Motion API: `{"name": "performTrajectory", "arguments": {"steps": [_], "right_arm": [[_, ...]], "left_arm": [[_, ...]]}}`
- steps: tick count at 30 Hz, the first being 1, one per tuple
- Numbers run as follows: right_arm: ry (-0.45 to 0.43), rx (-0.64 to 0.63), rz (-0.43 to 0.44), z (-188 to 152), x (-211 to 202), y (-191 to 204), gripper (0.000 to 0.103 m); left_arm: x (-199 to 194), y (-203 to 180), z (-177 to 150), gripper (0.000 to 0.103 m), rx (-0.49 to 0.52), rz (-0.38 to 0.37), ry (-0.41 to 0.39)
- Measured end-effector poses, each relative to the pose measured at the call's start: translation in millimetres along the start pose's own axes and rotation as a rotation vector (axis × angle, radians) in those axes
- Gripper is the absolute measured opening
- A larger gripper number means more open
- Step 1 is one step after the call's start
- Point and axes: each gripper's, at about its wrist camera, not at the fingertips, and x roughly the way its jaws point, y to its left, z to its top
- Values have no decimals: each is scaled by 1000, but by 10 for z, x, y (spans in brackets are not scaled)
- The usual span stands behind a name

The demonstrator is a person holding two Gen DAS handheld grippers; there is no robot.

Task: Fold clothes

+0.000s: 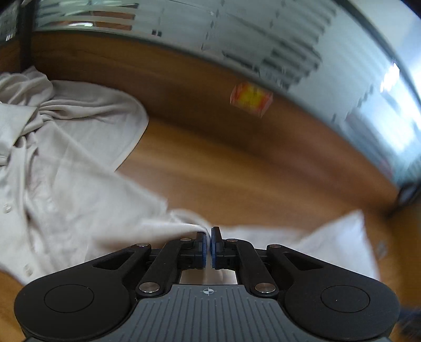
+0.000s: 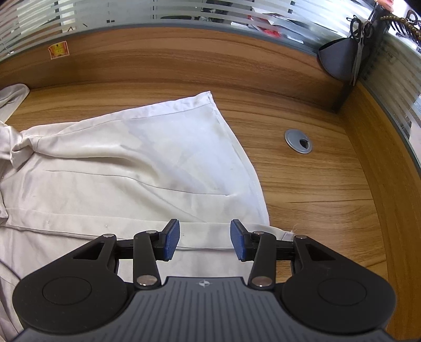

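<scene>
Wooden desk [image 2: 310,184] under me. Pale shirt [image 2: 136,157] spread flat across it, hem corner toward back panel. Grey cable grommet [image 2: 298,140] set in desktop right of shirt.

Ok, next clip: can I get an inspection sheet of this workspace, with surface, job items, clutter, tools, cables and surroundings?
Surface: wood-grain desk with a raised wooden back panel.
Job's things: one pale cream button-up shirt, spread out and creased, hem corner lying flat.
Clutter: round grey cable grommet set in the desk; red-and-yellow sticker on the back panel.
Tools: left tool shut on a fold of the shirt; right tool open above the shirt's edge, nothing between its blue pads.
Cables: nothing seen.
Surroundings: frosted striped glass partition; grey fabric pouch and black-handled scissors hanging at the corner.
</scene>
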Motion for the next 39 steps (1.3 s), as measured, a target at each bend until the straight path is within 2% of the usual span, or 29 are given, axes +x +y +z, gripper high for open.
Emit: {"name": "performTrajectory", "arguments": {"steps": [5,9,11,12,15,18,20,23,25,30,34,36,39], "right_arm": [[0,-9,-2,32,-3,5,49],[0,-19,-4,43,-9,22,50],[1,-25,-3,49,-6,30,50],[1,-28,-3,52,-5,34,51],[-4,-16,-3,60,11,43,53],[-5,-13,0,69,28,73,53],[-5,-20,6,77,34,99,54],[-6,-28,12,80,39,124,54],[-1,-17,14,78,45,136,54],[3,-21,19,60,44,149,54],[-4,-21,15,36,32,132,55],[0,-11,11,6,24,114,56],[10,0,7,-48,23,98,56]], "left_arm": [[85,212,379,6,-139,7,-78],[112,414,622,7,-241,78,-160],[97,479,706,7,-271,67,-160],[86,483,726,8,-264,59,-155],[31,378,640,13,-161,65,-109],[19,251,462,27,-73,62,-46],[-6,174,316,42,-21,54,-13],[-9,56,97,58,57,56,27],[-9,8,-48,65,99,60,45],[151,-3,-323,67,185,126,129],[210,18,-446,67,237,212,119],[210,74,-461,68,233,214,105],[261,132,-456,66,237,170,116]]}}
